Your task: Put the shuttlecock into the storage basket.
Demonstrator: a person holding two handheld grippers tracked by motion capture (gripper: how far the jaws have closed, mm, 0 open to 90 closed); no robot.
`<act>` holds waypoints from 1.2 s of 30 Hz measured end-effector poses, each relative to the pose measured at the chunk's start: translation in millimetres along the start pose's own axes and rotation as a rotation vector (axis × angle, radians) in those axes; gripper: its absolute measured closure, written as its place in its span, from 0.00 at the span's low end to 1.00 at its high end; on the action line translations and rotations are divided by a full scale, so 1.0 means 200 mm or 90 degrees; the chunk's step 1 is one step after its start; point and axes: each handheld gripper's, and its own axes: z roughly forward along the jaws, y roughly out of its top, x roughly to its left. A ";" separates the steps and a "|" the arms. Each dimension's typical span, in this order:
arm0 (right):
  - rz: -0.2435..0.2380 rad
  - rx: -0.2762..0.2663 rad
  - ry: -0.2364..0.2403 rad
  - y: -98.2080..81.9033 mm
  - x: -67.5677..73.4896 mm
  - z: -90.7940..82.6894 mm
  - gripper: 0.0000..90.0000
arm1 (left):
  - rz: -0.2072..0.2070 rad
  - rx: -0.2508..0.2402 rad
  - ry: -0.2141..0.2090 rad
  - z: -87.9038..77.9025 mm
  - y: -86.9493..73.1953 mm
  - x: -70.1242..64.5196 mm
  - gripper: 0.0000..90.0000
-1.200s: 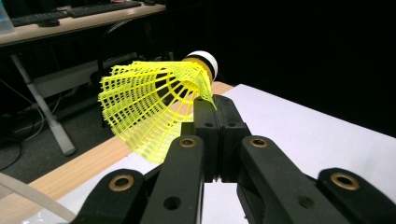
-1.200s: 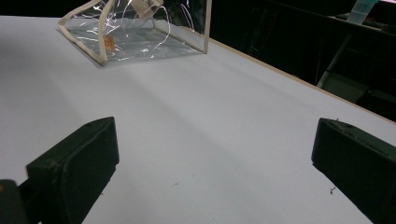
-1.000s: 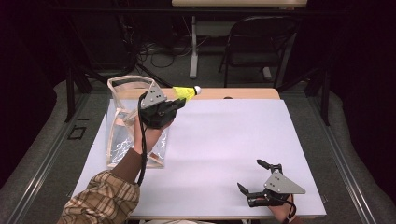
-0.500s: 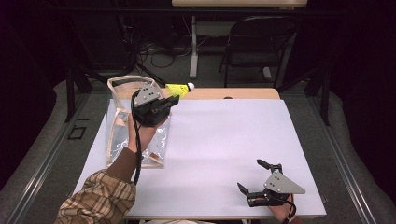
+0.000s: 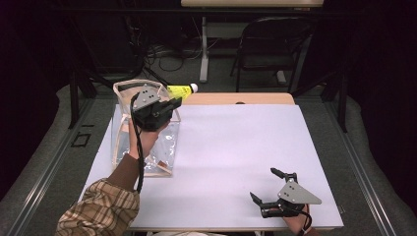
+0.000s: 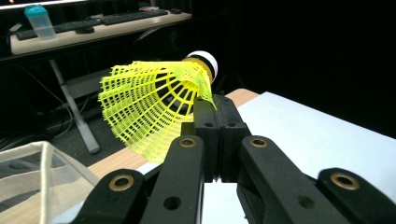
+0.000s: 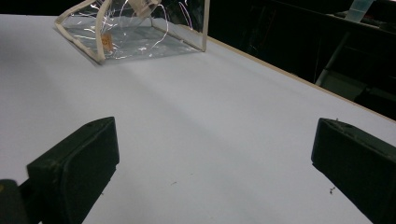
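Leftward goes the left hand-held gripper [image 5: 173,103] since a second ago, now above the clear bag [image 5: 123,128], jaws clamped tight on the yellow shuttlecock [image 6: 156,107] by its skirt rim. Right hand-held gripper [image 5: 268,189] rests wide open on the white table [image 5: 236,147], empty.

Dark room, grey floor [image 5: 44,162], black chair [image 5: 275,49] beyond the table, desk with keyboard [image 6: 126,17], cables on floor [image 5: 167,56]
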 end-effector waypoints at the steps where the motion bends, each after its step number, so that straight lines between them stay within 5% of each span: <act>1: 0.000 0.000 0.000 0.00 0.00 0.00 0.00 | 0.000 0.000 0.000 0.00 0.00 0.00 1.00; 36: -0.001 -0.001 -0.002 0.00 0.00 0.01 0.01 | -0.012 -0.019 0.065 -0.15 0.02 0.16 1.00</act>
